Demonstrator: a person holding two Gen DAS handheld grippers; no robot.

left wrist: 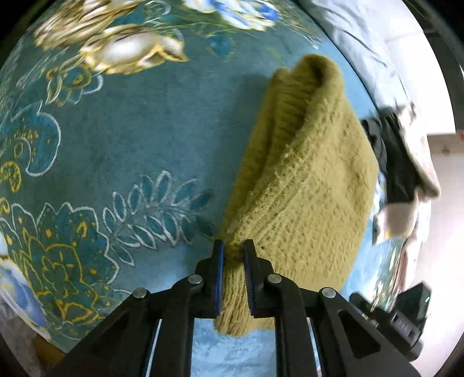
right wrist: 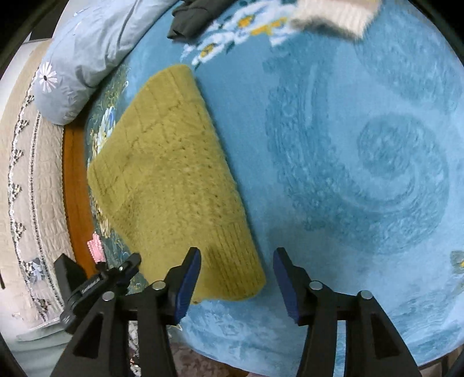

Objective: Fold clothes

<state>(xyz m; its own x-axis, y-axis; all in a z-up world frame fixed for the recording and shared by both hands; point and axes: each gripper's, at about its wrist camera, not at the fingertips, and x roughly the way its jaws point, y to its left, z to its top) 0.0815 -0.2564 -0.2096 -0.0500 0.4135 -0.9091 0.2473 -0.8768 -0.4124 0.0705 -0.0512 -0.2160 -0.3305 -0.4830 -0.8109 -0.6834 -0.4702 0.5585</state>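
Left tongs clamped on sweater corner; right tongs apart, sweater hem at 11 o'clock.

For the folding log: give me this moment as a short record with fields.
garment: olive-green knitted sweater, partly folded, lying on the blue patterned blanket
left gripper: shut on a bunched corner of the sweater
right gripper: open, nothing gripped, by the sweater's ribbed corner
other clothes: dark folded garment and cream knitted piece at the far side
pillow: pale blue pillow beside the sweater
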